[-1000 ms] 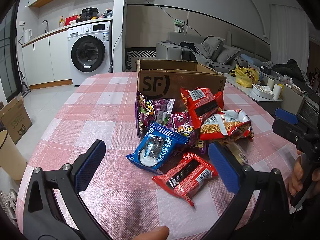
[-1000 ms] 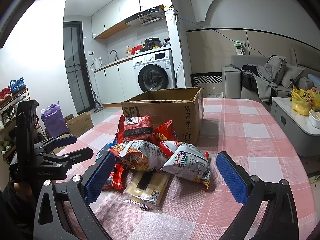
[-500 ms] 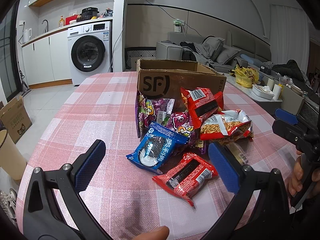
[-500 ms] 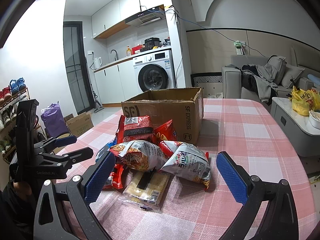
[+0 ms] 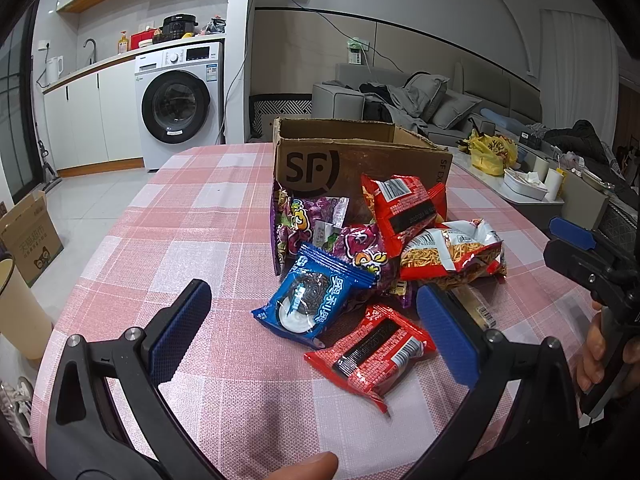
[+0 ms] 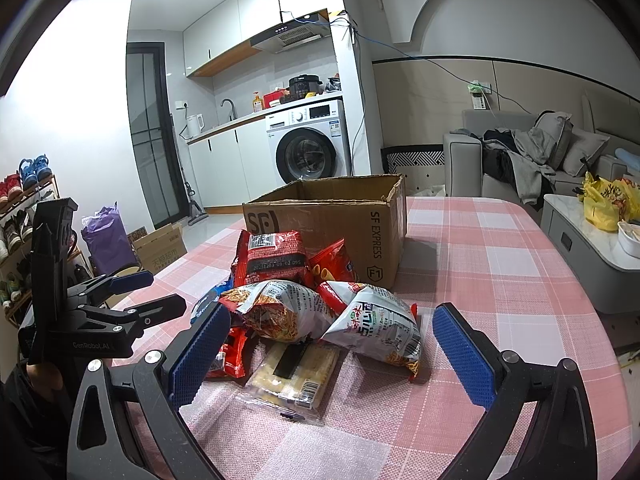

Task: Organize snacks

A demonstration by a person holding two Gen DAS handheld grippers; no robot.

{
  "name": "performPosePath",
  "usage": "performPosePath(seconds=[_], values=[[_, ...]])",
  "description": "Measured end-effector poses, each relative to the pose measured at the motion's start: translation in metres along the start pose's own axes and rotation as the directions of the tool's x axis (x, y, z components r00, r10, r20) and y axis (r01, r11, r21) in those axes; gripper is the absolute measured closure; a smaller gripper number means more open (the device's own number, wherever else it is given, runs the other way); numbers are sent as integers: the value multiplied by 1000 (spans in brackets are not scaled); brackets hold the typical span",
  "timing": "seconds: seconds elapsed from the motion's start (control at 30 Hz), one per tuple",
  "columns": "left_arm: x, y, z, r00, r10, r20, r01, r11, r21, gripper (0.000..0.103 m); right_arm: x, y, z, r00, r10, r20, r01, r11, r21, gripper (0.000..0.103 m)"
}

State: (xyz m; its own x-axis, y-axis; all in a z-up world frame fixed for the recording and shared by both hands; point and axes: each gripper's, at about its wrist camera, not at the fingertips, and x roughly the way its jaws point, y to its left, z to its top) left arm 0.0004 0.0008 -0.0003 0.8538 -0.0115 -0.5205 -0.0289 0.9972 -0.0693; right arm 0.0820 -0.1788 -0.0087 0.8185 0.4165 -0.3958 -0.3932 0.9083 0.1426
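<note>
Snacks heaped on the worktop (image 5: 168,240) ahead of both tongs, against an open box (image 5: 352,160).

Left tongs (image 5: 316,328) are spread wide and hold nothing; between their pads lie a blue cookie pack (image 5: 316,300) and a red pack (image 5: 372,352), with a purple bag (image 5: 320,228) beyond, touching the box. Right tongs (image 6: 332,352) are also spread and hold nothing; a clear cracker pack (image 6: 292,376) lies between their pads, two noodle bags (image 6: 280,312) just past it, and a red bag (image 6: 272,256) leans on the box front.
</note>
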Motion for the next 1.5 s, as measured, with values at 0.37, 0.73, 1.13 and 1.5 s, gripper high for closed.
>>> performPosePath(seconds=[0.37,0.73,1.13,1.5], values=[[1,-2,0,1000,-5,3,5,1000,10,0,2,-4,2,1000,-11,-22,11,1000,9,0],[3,-4,1,999,-7,-32,7,1000,8,0,23,-13,7,989,-62,-132,64,998,7,0],[6,-5,-1,996,-29,-86,32,999,26,0,35,-15,4,966,-70,-250,68,998,-16,0],[22,-16,-10,976,-73,-207,93,992,91,5,60,-4,-20,917,-39,-396,50,999,18,0]])
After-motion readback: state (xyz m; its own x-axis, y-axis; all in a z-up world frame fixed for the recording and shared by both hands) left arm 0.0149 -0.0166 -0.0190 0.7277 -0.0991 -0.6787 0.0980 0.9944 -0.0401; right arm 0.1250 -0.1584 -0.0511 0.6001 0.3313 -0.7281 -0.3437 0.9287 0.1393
